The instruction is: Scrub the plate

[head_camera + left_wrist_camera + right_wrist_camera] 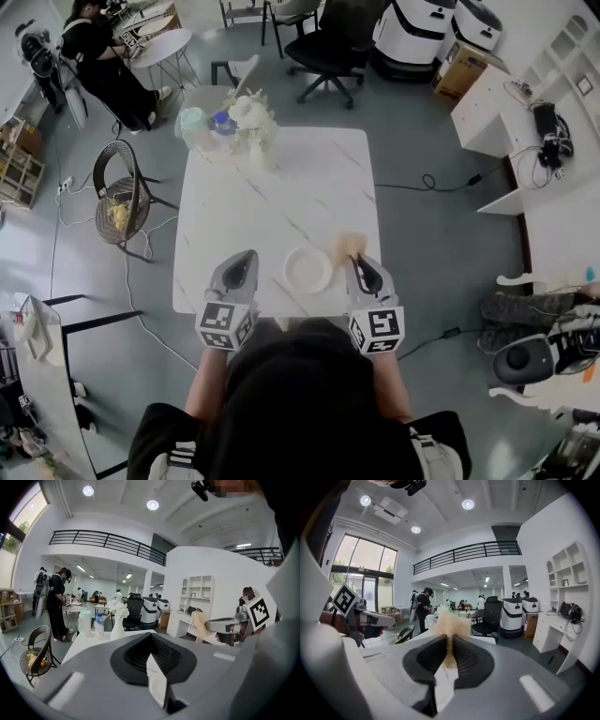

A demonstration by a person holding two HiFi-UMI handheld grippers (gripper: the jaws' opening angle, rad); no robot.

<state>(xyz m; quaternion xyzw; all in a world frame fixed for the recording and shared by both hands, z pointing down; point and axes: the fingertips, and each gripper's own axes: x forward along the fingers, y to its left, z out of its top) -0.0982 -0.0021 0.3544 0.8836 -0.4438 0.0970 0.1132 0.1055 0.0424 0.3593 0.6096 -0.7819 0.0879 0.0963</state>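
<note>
Right gripper view shows the right tool [449, 641] pinching a tan sponge [451, 623] (left tool [151, 641] pressed together, empty).

One table [281, 202] is counted, with one plate [307, 270], one sponge [350, 246], one vase [257, 152], one bottle [220, 122] and one jar [192, 124]. Two grippers are counted: the left gripper [246, 255] and the right gripper [356, 261]. One office chair [328, 42], one wire basket [120, 202] and two white robots [412, 28] are counted.
</note>
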